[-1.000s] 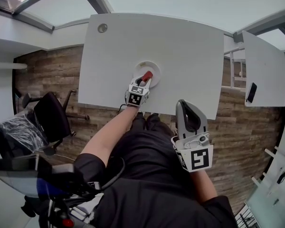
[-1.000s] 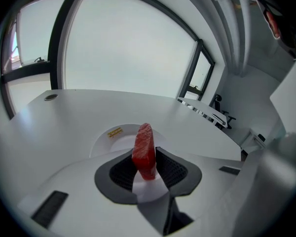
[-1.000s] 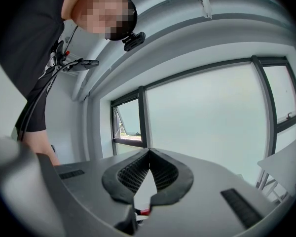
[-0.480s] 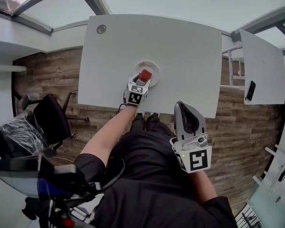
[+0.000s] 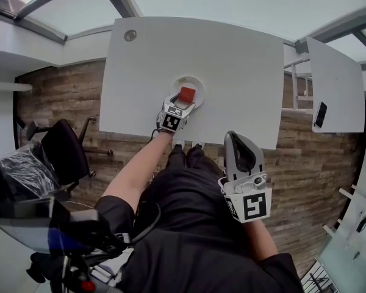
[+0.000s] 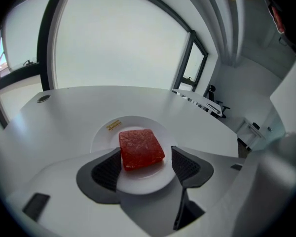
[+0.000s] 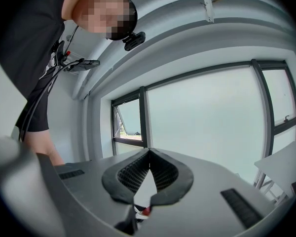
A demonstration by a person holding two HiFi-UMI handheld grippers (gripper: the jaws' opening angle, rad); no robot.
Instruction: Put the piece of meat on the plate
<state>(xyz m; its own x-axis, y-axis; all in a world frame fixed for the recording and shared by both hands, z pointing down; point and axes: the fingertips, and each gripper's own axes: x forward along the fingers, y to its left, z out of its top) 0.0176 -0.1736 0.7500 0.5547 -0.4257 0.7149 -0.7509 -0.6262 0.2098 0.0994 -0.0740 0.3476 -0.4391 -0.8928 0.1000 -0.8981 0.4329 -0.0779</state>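
A red square piece of meat point(image 5: 186, 94) point(image 6: 140, 148) lies flat on a small white round plate point(image 5: 199, 85) point(image 6: 102, 133) near the front edge of the white table point(image 5: 232, 54). My left gripper point(image 5: 183, 104) point(image 6: 146, 153) reaches over the plate's near rim. Its jaws are opening, and the meat sits between them with a gap on each side. My right gripper point(image 5: 236, 137) point(image 7: 149, 152) hangs off the table above the person's lap, shut with nothing in it, pointing about level toward a window.
The table has a round cable hole point(image 5: 130, 35) at its far left. A second white table point(image 5: 338, 84) with a dark phone point(image 5: 321, 118) stands at the right. A black office chair point(image 5: 64, 148) is on the wooden floor at the left.
The left jaws have spread apart and let go of the meat, which was tilted in their grip and now rests flat on the plate. The right gripper has stayed put.
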